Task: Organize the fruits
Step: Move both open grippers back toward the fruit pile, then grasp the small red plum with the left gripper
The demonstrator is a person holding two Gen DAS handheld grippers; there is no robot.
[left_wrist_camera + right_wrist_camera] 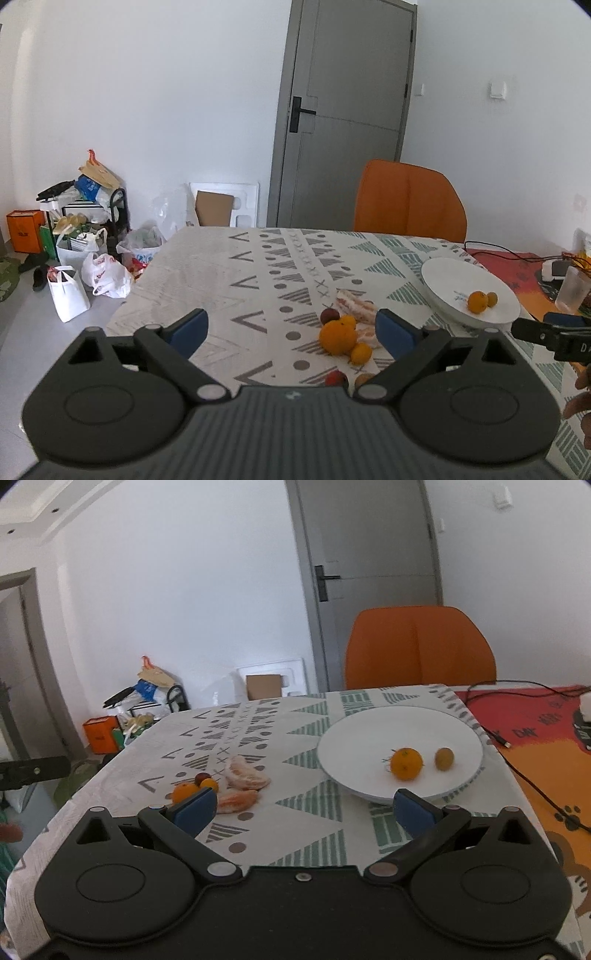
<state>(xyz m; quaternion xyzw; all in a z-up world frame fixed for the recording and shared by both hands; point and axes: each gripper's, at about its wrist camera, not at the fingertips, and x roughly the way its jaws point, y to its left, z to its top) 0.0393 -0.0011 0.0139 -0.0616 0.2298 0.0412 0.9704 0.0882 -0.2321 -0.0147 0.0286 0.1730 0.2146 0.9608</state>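
A white plate [369, 734] on the patterned tablecloth holds a small orange [406, 763] and a smaller yellowish fruit [444, 758]. It also shows in the left wrist view [443, 277]. Left of it lies a loose pile: a large orange [337, 338], a small orange [361, 353], a dark red fruit [329, 315], a red fruit [335, 378] and peeled citrus segments [243, 775]. My left gripper [291, 332] is open and empty above the pile. My right gripper [304, 808] is open and empty in front of the plate.
An orange chair [419, 646] stands at the table's far edge. A red-orange mat [535, 734] with black cables [517, 771] covers the table's right side. A translucent cup [572, 291] stands at the far right. Bags [92, 273] and boxes clutter the floor left.
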